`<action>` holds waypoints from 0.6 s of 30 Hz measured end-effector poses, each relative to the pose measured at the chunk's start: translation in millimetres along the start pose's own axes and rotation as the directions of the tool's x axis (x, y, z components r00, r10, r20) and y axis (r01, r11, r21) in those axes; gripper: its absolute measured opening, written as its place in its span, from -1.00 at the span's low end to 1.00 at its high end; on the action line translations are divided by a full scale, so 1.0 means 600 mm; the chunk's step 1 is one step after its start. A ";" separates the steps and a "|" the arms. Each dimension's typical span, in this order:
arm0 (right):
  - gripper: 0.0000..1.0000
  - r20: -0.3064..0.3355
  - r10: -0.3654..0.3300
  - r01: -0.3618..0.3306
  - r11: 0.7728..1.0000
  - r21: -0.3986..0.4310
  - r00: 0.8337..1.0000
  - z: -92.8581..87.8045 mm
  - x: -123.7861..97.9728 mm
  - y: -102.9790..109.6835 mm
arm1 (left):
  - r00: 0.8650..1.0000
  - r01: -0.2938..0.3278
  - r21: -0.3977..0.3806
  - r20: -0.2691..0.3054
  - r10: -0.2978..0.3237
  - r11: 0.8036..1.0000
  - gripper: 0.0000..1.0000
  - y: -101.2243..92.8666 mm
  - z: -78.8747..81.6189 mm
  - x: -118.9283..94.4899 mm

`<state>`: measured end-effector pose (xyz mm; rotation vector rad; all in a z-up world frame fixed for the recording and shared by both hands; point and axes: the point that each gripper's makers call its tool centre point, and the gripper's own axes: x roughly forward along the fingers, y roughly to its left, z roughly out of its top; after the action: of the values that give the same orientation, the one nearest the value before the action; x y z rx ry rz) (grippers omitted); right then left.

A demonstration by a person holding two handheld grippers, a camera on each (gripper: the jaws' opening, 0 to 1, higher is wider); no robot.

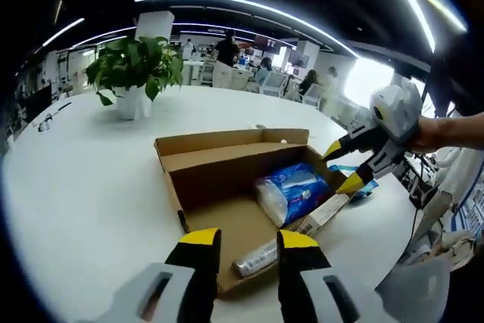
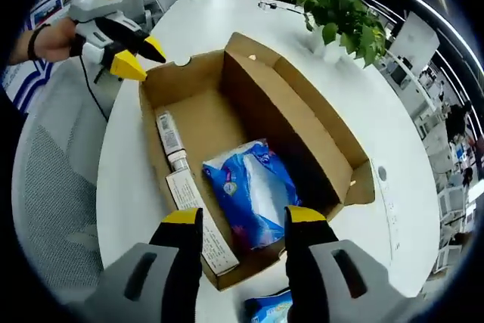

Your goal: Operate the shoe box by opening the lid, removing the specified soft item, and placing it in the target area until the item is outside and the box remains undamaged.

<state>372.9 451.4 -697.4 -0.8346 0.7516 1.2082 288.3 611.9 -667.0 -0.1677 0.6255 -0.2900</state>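
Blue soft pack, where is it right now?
The blue soft pack lies inside the open shoe box, beside a long carton, just beyond the right tongs.

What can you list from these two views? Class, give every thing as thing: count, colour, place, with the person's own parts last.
shoe box: one, brown cardboard, lid open, on the table
tissue pack: one, blue and white, inside the box
tube: one, white, on the box floor along a side wall
slim carton: one, white with print, beside the tube
second blue pack: one, on the table outside the box, partly seen
potted plant: one, green leaves in a white pot, on the table
table: one, white, round-edged
chairs: several, pale, beyond the table
people: a few, far background
left gripper: yellow tips, open, over the box edge
right gripper: yellow tips, open, above the tissue pack
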 end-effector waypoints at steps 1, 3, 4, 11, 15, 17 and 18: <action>-0.20 -0.003 0.001 -0.001 1.000 -0.004 1.000 0.000 0.001 -0.001 | 1.000 -0.002 -0.002 0.001 0.002 1.000 -0.41 0.002 0.000 -0.001; -0.19 -0.007 0.004 -0.004 1.000 -0.010 1.000 -0.001 0.005 -0.003 | 1.000 -0.004 -0.003 0.000 0.004 1.000 -0.41 0.003 -0.001 -0.002; -0.19 -0.011 0.007 -0.007 1.000 -0.016 1.000 -0.001 0.007 -0.002 | 1.000 -0.007 -0.003 -0.001 0.007 1.000 -0.41 0.005 -0.002 -0.002; -0.18 -0.014 0.029 -0.030 0.999 -0.033 0.999 0.000 0.015 0.001 | 1.000 -0.012 -0.005 -0.005 0.012 1.000 -0.41 0.010 -0.004 -0.004; -0.18 -0.014 0.032 -0.033 0.999 -0.033 0.999 0.003 0.018 0.000 | 1.000 -0.015 -0.005 -0.007 0.015 1.000 -0.41 0.013 -0.003 -0.005; -0.17 -0.015 0.034 -0.034 0.999 -0.037 0.999 0.004 0.020 -0.003 | 1.000 -0.016 -0.004 -0.007 0.016 1.000 -0.41 0.013 -0.002 -0.005; -0.17 -0.017 0.033 -0.033 0.999 -0.041 0.999 0.004 0.021 -0.004 | 1.000 -0.016 -0.003 -0.008 0.016 1.000 -0.41 0.014 -0.002 -0.004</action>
<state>377.8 459.3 -706.7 -0.8693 0.7585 1.2511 287.4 620.6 -668.4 -0.1646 0.6348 -0.2742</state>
